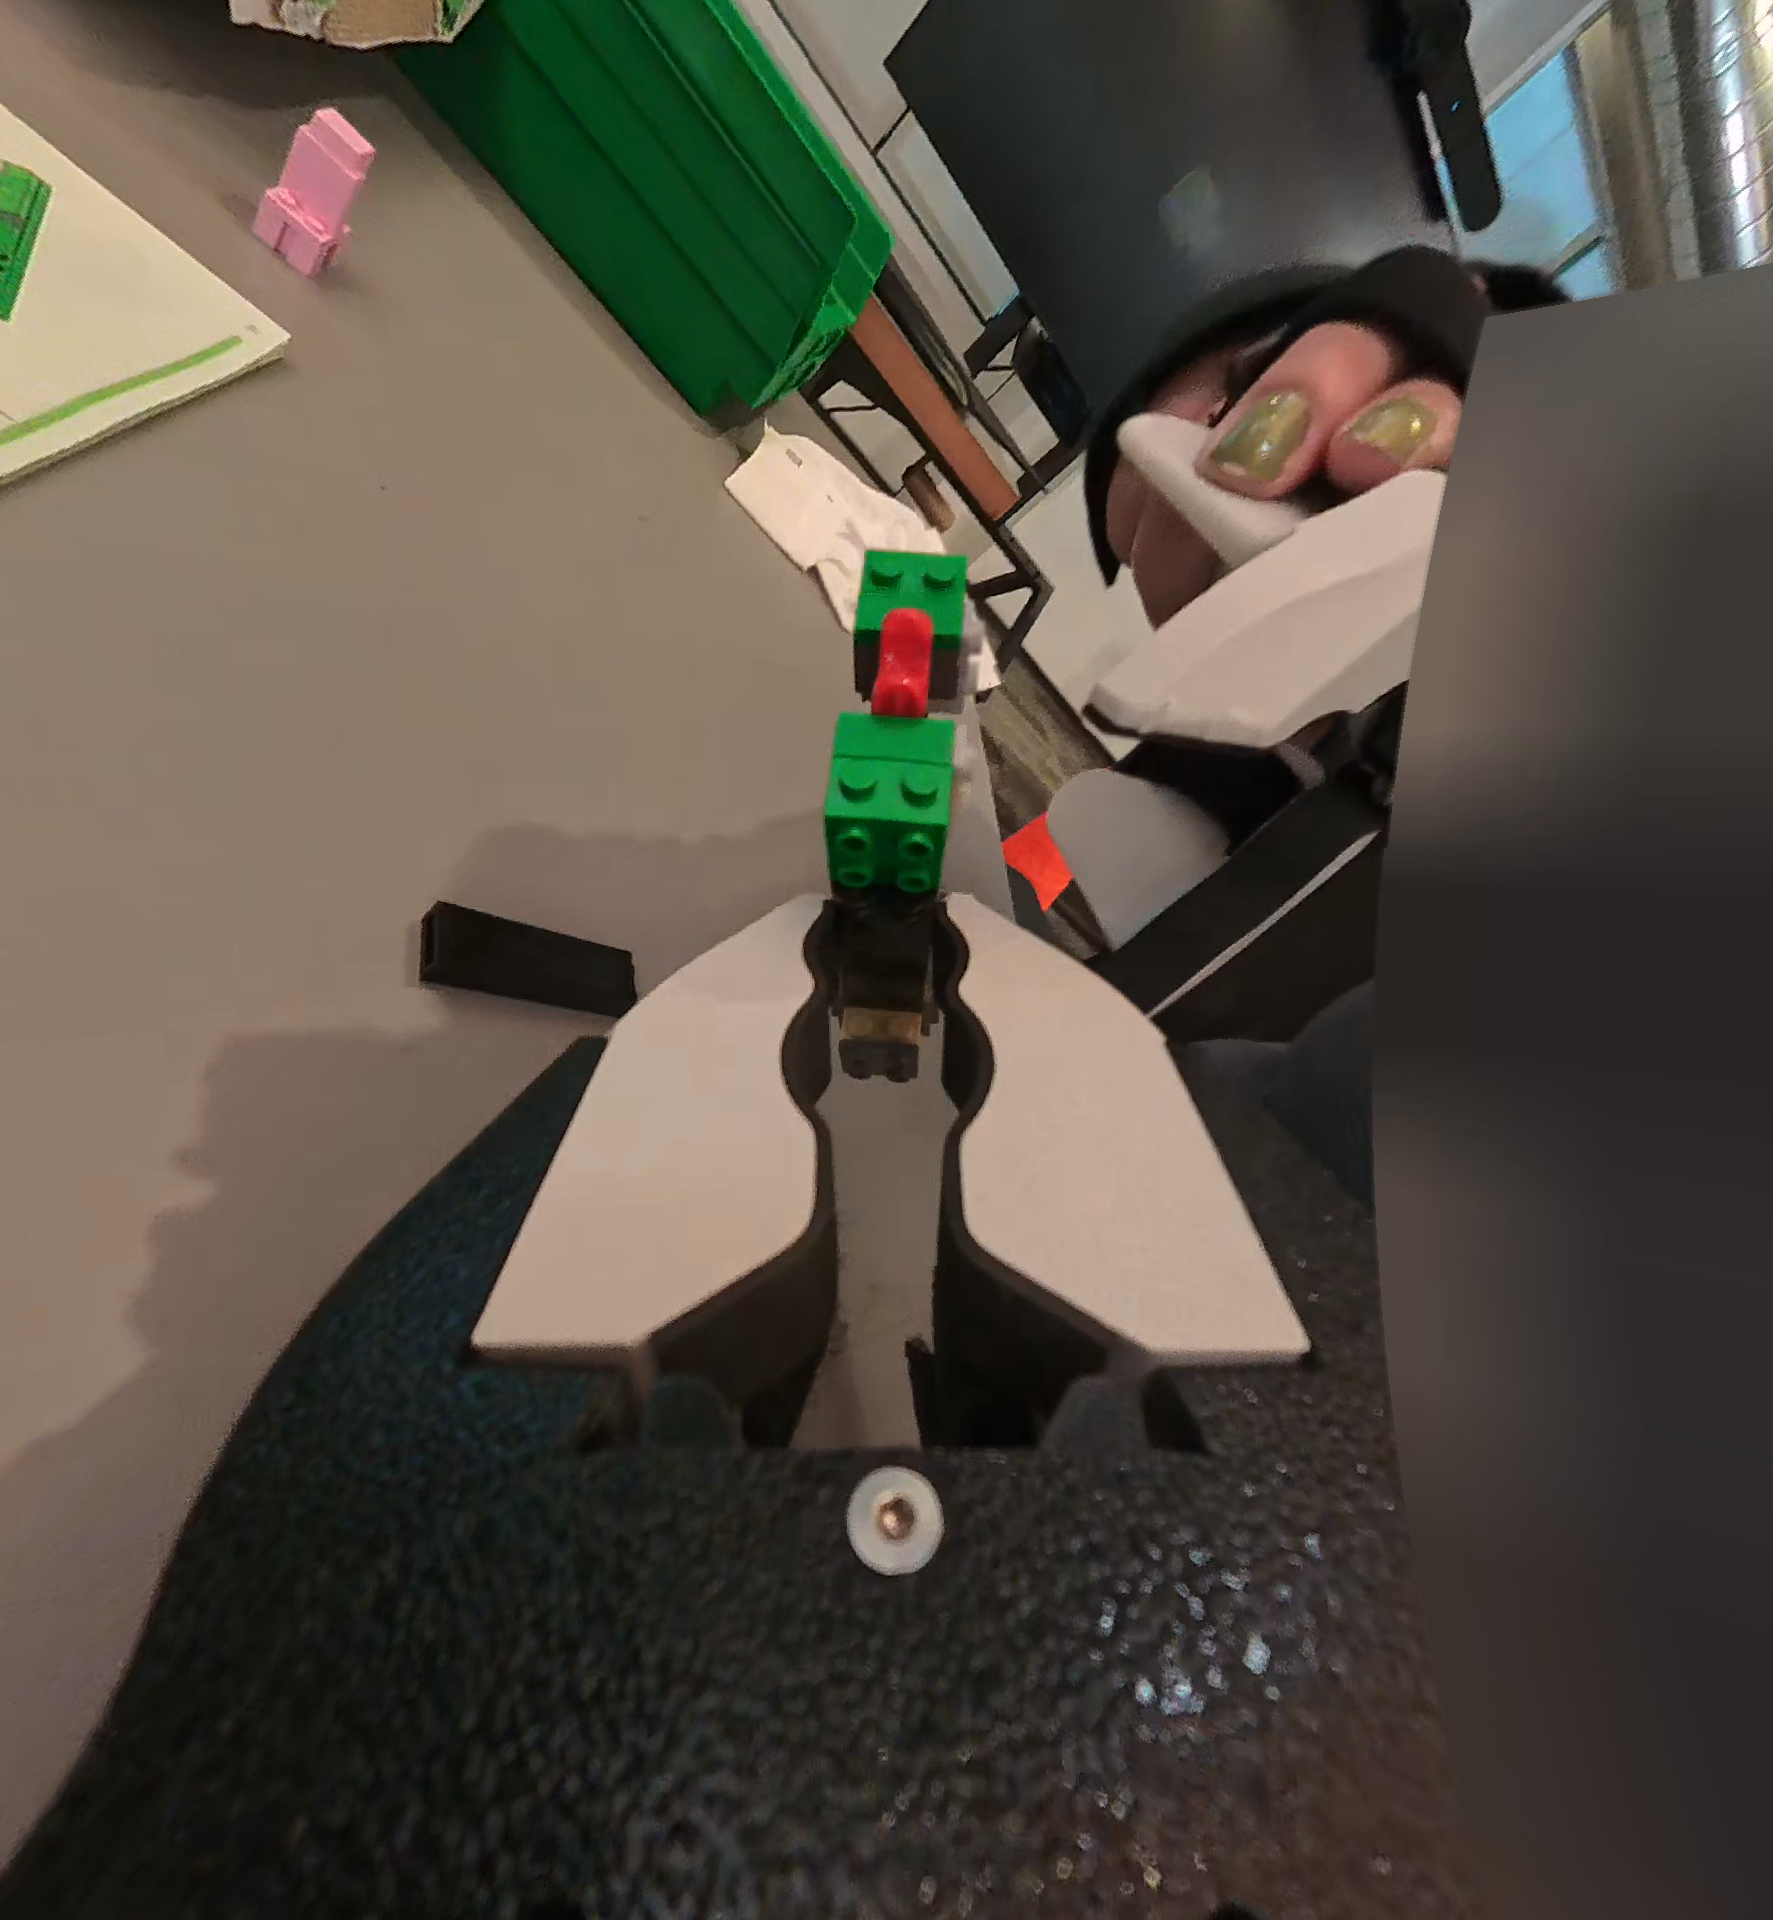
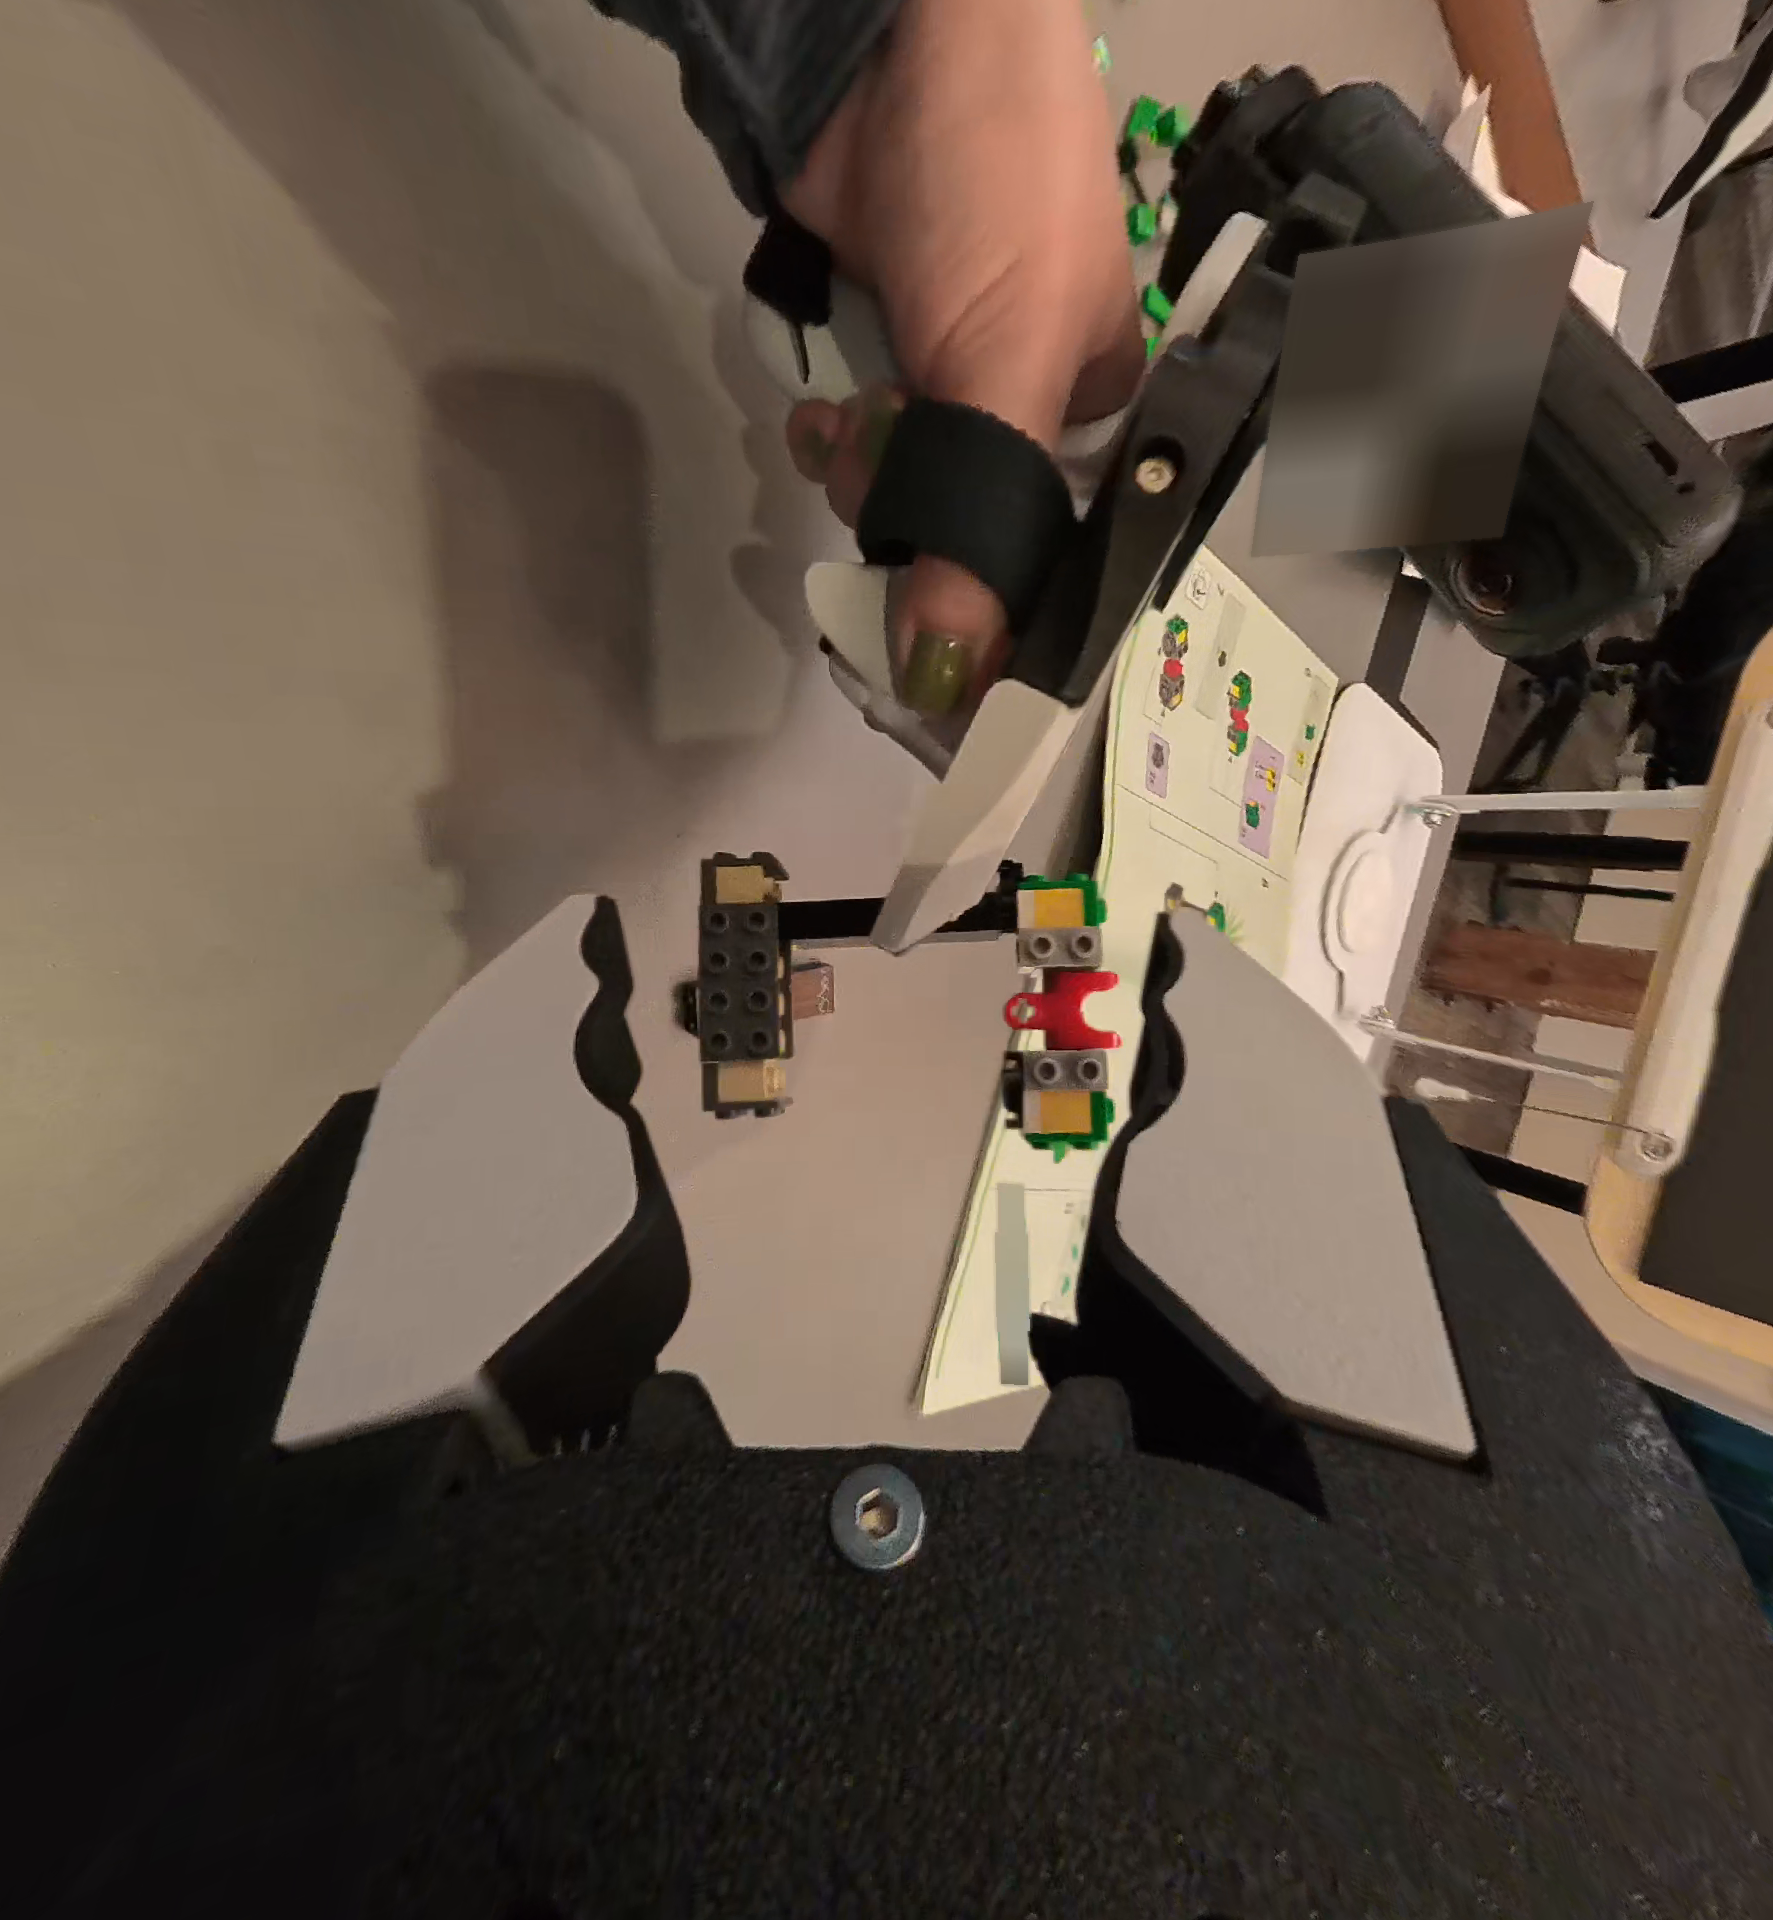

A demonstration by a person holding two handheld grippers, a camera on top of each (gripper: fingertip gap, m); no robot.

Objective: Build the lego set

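Green-and-red lego assembly [image 1: 897, 748] sits clamped in left claw [image 1: 887, 935]; right claw [image 2: 882, 997] gapes wide.

The lego assembly [image 1: 890, 821] shows bright green blocks either side of a red connector [image 1: 903, 665]; its gripped end looks black and tan, perhaps dark grey, being shadowed. Left of it lie a black bar [image 1: 523, 956], a pink figure [image 1: 313, 192], a white green-printed booklet [image 1: 82, 312] and a green bin [image 1: 653, 177].

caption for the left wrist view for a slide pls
Left gripper clamps the dark stem of a lego piece of green bricks joined by a red connector, above a grey table.
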